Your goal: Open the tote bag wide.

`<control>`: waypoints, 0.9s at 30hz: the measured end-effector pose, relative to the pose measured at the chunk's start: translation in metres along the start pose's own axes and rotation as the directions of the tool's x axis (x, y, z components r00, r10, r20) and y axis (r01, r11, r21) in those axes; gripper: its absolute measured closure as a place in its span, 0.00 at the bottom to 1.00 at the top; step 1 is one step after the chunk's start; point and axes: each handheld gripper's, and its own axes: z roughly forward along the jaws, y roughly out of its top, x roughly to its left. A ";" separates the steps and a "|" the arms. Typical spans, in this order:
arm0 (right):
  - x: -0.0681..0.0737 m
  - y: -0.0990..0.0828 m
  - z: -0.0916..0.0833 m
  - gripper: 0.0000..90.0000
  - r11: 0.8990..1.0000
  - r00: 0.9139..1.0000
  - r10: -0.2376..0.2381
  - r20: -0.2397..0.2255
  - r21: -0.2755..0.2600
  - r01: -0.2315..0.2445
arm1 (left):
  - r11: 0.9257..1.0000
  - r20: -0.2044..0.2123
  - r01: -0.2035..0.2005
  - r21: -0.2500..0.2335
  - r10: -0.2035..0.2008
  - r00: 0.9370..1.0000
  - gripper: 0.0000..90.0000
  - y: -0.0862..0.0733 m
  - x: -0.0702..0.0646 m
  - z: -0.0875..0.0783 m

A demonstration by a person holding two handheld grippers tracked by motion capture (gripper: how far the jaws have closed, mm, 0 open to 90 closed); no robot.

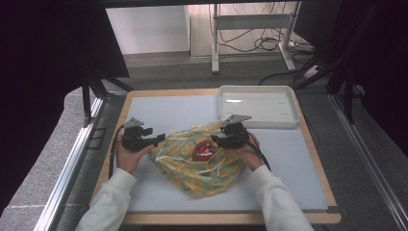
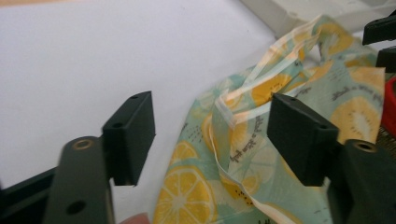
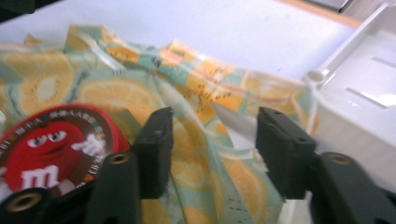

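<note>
A cloth bag (image 1: pixel 202 171) printed with yellow lemon slices on pale green lies crumpled in the middle of the table. A round red tin (image 1: pixel 203 150) with a candy cartoon face sits in its mouth. My left gripper (image 1: pixel 161 138) is at the bag's left edge. Its jaws stand open, and a fold of the bag's hem (image 2: pixel 243 116) rises between them without touching either pad (image 2: pixel 133 135). My right gripper (image 1: pixel 215 139) is at the bag's upper right edge, also open (image 3: pixel 215 144), just above the bag's cloth (image 3: pixel 140 88) and beside the tin (image 3: pixel 51 144).
A white plastic tray (image 1: pixel 257 118) stands at the back right of the grey mat, close behind my right gripper, with its wall (image 3: pixel 336 126) right beside the bag. Bare mat (image 1: pixel 168 108) lies behind the bag. Off the table are dark stands and cables.
</note>
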 end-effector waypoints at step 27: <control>0.010 0.002 -0.028 0.98 0.996 0.995 -0.015 -0.103 0.084 0.024 | 0.959 0.273 -0.219 0.181 0.165 0.948 1.00 0.014 -0.074 0.020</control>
